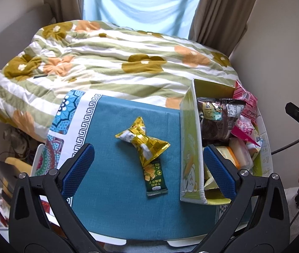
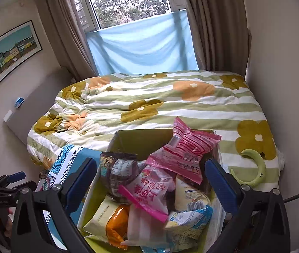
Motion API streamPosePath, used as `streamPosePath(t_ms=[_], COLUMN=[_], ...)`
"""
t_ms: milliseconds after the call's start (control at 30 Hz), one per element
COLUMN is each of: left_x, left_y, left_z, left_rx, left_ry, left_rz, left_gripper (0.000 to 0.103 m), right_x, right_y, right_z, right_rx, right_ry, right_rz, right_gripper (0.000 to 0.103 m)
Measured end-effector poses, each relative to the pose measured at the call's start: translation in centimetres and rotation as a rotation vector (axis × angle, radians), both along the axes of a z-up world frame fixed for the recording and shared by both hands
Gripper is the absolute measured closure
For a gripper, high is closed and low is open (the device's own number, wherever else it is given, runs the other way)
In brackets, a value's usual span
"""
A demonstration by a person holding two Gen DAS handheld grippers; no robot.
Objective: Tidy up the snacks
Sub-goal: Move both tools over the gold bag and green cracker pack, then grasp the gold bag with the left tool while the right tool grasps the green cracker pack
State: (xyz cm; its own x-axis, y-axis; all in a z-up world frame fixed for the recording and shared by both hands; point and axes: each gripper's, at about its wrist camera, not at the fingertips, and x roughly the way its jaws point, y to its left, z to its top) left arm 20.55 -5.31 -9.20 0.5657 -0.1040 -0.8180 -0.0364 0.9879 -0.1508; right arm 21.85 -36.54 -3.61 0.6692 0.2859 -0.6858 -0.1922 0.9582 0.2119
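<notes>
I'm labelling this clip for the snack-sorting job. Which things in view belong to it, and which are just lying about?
Belongs to the job:
gold snack bag
green snack bar
cardboard box
pink packet

Just lying about:
flowered quilt
green crescent thing
framed picture

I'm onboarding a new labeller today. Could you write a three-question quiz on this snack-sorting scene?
1. True or false: the gold packet lies inside the cardboard box.
2. Which snack overlaps the gold packet? A) green bar B) pink packet
3. What covers the table under the loose snacks?

Key: 1 false, it lies on the table beside the box; 2 A; 3 a blue cloth.
</notes>
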Motion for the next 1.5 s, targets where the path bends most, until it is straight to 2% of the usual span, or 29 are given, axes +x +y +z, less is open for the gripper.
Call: streamPosePath(t_ms=[200,333,433,767,967,1133,1267,1367,1500], left_x=[0.9,2.2,3.1,6.8,10.4,13.0,14.6,15.5,16.0], left_y=[4.2,6.7,8.4,13.6,11.2,6.6,2.7,0.1,-1.9], left_z=[-0.1,0.0,-0.4,-3.7,-7.8,-12.1,-15.1,-17.1,-19.4], left_rx=[-0.041,-0.034,-0.026,-0.032,-0.002,-0.001,0.027,0.081,0.164], left_ry=[-0.005,0.008,0.025,0.112,0.186,0.236,0.262,0.28,0.31], left_rz=[-0.035,-0.094,-0.14,-0.279,-0.395,-0.468,-0.489,-0.509,-0.531], left_gripper=[0.001,0.001,0.001,0.001,0.001,0.001,0.001,0.001,0.001], right_x=[-3.5,-4.8,-5.2,-6.5,-7.0,-7.2,-7.5,-7.7,-7.7], right_y=[6.5,10.9,13.6,22.8,26.5,27.7,27.9,27.9,28.1], right_z=[0.9,0.4,-0.6,-4.3,-8.8,-14.4,-18.9,-21.0,-22.4], right_rx=[-0.031,-0.04,-0.023,-0.085,-0.155,-0.197,-0.224,-0.207,-0.233], right_ry=[-0.011,-0.012,-0.001,0.036,0.079,0.126,0.169,0.185,0.181], right_rz=[0.034,0.02,0.002,-0.093,-0.125,-0.159,-0.2,-0.231,-0.238], right_gripper=[0.001,0.001,0.001,0.001,0.001,0.001,0.001,0.001,0.001])
